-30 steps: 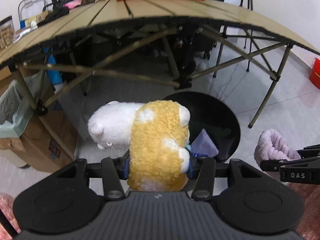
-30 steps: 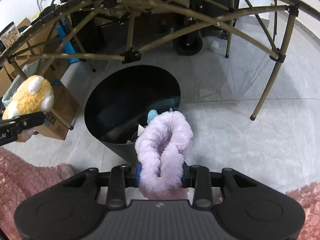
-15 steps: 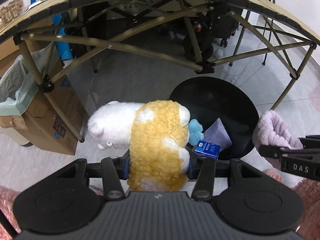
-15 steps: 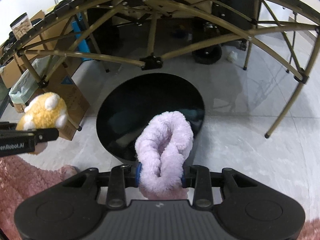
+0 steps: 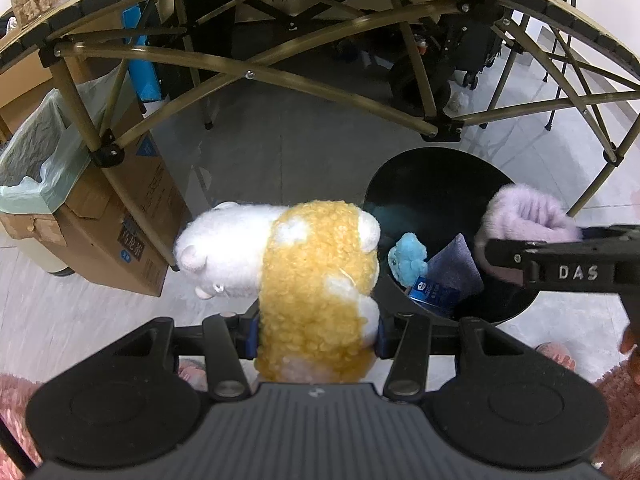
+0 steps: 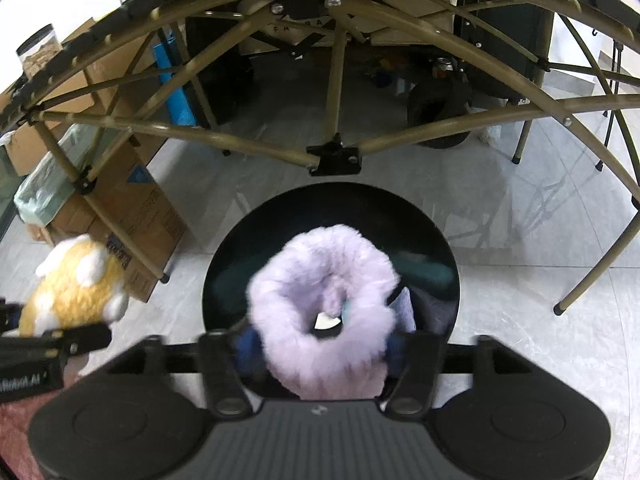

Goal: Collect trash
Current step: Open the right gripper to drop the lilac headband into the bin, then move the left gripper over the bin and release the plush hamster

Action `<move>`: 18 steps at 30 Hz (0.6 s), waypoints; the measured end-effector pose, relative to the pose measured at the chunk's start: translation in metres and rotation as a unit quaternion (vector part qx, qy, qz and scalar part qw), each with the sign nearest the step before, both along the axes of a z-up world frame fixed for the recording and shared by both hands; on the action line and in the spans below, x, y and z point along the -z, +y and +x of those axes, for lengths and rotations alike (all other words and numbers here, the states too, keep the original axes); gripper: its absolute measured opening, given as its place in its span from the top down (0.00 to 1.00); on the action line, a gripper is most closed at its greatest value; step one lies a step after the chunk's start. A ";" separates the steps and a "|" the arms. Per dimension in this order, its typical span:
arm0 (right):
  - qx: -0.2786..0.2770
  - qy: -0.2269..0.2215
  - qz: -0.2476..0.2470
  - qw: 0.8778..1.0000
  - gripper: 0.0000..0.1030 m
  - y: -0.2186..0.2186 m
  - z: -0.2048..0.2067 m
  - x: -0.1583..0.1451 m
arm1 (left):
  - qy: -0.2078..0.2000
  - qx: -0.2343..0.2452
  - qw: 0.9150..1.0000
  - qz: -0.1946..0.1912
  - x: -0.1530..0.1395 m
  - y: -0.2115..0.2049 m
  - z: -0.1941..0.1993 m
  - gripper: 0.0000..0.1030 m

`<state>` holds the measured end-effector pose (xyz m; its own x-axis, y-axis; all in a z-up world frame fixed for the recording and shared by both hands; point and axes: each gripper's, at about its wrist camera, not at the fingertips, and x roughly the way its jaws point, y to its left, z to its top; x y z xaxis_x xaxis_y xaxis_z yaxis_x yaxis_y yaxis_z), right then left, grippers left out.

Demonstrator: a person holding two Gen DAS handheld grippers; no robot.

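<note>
My left gripper [image 5: 316,332] is shut on a yellow and white plush toy [image 5: 316,280], held left of the black round bin [image 5: 432,160] on the floor. The right gripper [image 6: 320,346] hangs over the bin [image 6: 332,208]. Its jaws are opening, with a fluffy lilac ring [image 6: 324,276] sprung wide between them over the bin's mouth. The left wrist view shows that lilac piece [image 5: 524,216] at the bin's right rim. Inside the bin lie a blue plush [image 5: 408,258], a grey-purple cloth [image 5: 456,268] and a blue packet [image 5: 430,294].
A folding table's olive frame [image 6: 332,156] arches just beyond the bin, with a leg [image 5: 600,184] to its right. A cardboard box [image 5: 132,216] and a box lined with a green bag [image 5: 40,160] stand to the left. Pink fuzzy sleeves [image 5: 616,400] show at the bottom corners.
Both grippers moved in over the bin, which now fills more of each view. The right jaws spread apart and the squeezed lilac piece sprang open into a ring. The left grip is unchanged.
</note>
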<state>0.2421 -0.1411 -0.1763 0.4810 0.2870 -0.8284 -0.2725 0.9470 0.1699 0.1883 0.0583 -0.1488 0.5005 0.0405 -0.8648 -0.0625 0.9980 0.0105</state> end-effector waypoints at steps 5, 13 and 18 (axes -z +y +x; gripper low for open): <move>0.023 -0.008 -0.009 1.000 0.00 -0.005 0.007 0.002 | 0.002 0.006 1.000 0.003 0.002 -0.003 0.002 0.52; 0.054 -0.003 -0.029 0.998 0.00 -0.023 0.011 0.005 | -0.005 0.020 1.000 0.010 0.001 -0.013 0.009 0.52; 0.071 -0.003 -0.030 0.997 0.00 -0.037 0.012 0.004 | -0.028 0.035 0.999 0.028 -0.004 -0.030 0.015 0.52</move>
